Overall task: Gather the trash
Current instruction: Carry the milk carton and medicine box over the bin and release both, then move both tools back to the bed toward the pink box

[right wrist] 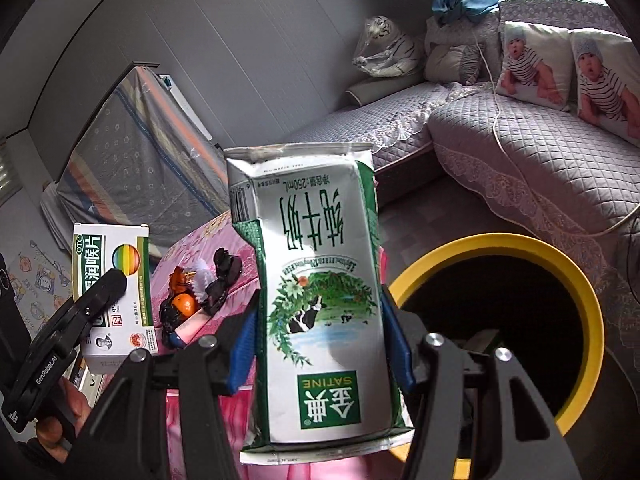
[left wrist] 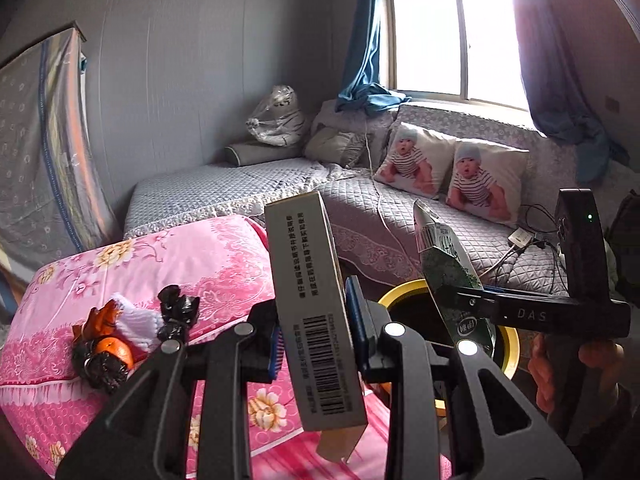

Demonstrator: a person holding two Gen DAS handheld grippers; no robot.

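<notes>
My left gripper [left wrist: 318, 344] is shut on a white medicine box [left wrist: 312, 308] with a barcode, held above the pink cloth. The box also shows in the right wrist view [right wrist: 114, 296]. My right gripper [right wrist: 320, 344] is shut on a green and white milk carton [right wrist: 320, 292], held upside down beside the yellow-rimmed bin [right wrist: 500, 320]. In the left wrist view the carton [left wrist: 452, 276] hangs over the bin [left wrist: 508, 344]. A small pile with an orange [left wrist: 114, 350], black wrappers and white paper lies on the pink cloth.
The pink flowered cloth [left wrist: 180, 264] covers a low table. A grey quilted sofa [left wrist: 400, 192] with two baby-print pillows [left wrist: 448, 172] stands behind. Cables and a charger [left wrist: 524, 236] lie on the sofa. A covered panel [left wrist: 44, 140] leans on the left wall.
</notes>
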